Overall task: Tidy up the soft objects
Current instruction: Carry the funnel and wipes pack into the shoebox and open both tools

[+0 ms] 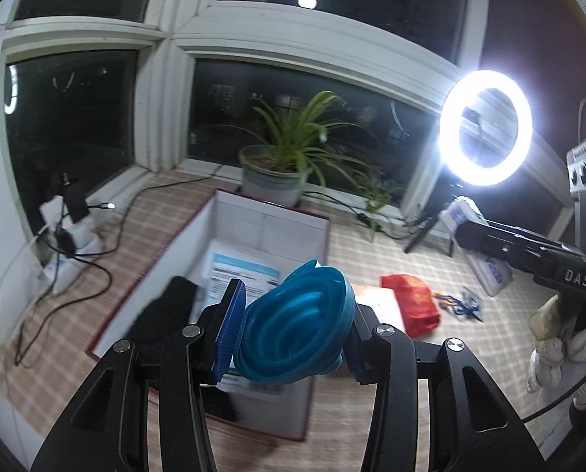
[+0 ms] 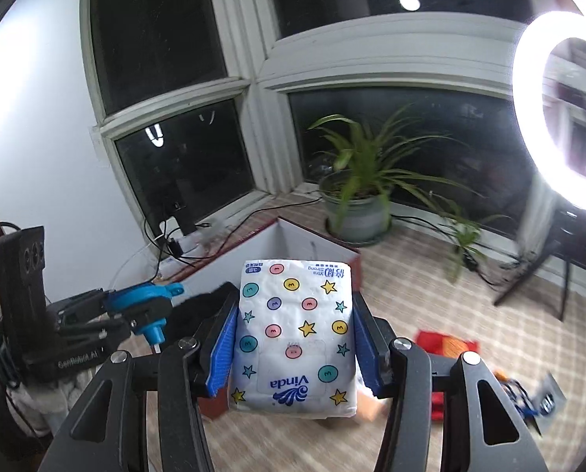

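Note:
My left gripper (image 1: 289,334) is shut on a blue collapsible silicone funnel (image 1: 297,326) and holds it above the open white box with a red rim (image 1: 253,220). The box holds a printed paper sheet (image 1: 242,271) and a black soft item (image 1: 163,310). My right gripper (image 2: 293,338) is shut on a white Vinda tissue pack (image 2: 293,334) with coloured dots and stars, held above the floor near the box's corner (image 2: 293,236). The left gripper with the funnel (image 2: 143,306) shows at the left of the right wrist view; the tissue pack (image 1: 478,247) shows at the right of the left wrist view.
A red packet (image 1: 415,306) and small blue items (image 1: 466,303) lie on the checked mat to the right of the box. A potted plant (image 1: 281,173) stands behind the box. A bright ring light on a tripod (image 1: 485,126) is at the right. Cables and chargers (image 1: 69,228) lie at the left.

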A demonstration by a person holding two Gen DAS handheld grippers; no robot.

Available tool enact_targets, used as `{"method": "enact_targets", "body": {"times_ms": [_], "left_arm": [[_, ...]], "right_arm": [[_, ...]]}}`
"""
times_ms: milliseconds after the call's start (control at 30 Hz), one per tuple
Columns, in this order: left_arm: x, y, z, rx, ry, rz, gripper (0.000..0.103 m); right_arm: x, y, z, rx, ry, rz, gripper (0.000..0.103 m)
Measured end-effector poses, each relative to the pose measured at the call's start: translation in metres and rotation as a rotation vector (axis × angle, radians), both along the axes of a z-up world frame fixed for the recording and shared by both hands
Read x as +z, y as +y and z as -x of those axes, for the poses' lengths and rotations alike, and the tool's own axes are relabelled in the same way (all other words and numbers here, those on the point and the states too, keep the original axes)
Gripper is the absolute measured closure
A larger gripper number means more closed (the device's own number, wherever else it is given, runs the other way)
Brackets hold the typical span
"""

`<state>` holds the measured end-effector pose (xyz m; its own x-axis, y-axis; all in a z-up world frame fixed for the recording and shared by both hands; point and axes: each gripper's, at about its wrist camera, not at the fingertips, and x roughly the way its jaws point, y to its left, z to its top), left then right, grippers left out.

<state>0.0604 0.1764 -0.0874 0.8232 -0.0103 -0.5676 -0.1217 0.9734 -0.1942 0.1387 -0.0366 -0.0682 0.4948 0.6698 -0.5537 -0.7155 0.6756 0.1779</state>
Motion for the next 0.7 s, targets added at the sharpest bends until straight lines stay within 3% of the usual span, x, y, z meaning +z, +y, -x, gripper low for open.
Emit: {"method": "enact_targets", "body": {"times_ms": [333,700], "left_arm": [[-0.019,0.032,-0.019,0.062,0.048,-0.001,0.059],[-0.045,0.05,-0.04,0.102,0.12,0.024,0.059]], "right_arm": [[-0.02,0.08,-0.045,0.057,0.052,0.045,0.054],[-0.05,0.137,-0.073,0.091,0.078,0.106,0.054]]}}
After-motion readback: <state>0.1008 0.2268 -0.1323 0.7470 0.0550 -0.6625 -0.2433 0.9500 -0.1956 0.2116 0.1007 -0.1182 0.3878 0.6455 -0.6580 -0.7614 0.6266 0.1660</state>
